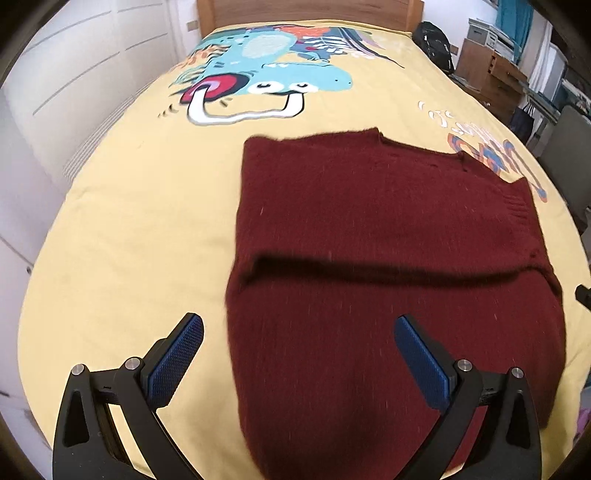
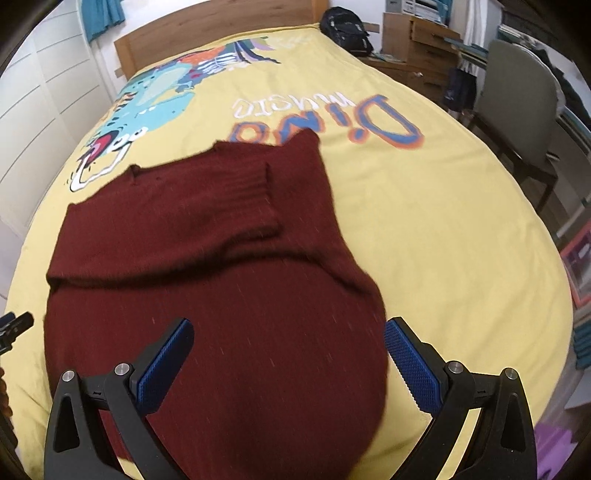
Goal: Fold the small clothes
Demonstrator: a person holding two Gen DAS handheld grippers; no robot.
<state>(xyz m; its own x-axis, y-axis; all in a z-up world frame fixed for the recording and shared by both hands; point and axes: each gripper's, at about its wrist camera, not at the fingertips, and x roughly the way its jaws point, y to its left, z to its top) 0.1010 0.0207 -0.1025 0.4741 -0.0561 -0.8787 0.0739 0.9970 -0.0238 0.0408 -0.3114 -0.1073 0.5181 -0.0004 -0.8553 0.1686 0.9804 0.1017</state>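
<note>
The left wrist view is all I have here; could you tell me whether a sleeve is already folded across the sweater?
Observer: Yes. In the right wrist view a ribbed cuff lies folded over the maroon sweater.
Operator: Thank you. Is the right gripper holding the fabric?
Observer: No. The right gripper is open, its fingers apart above the near part.
Operator: Is there printed lettering beyond the sweater?
Observer: Yes, the word "Dino" on the yellow bedspread, seen upside down.

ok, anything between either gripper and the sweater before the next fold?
Nothing visible. The left gripper and right gripper both hang open right over the near part of the maroon sweater, which lies alone on the yellow bedspread with a sleeve already folded across it. The backpack sits far off by the headboard.
</note>
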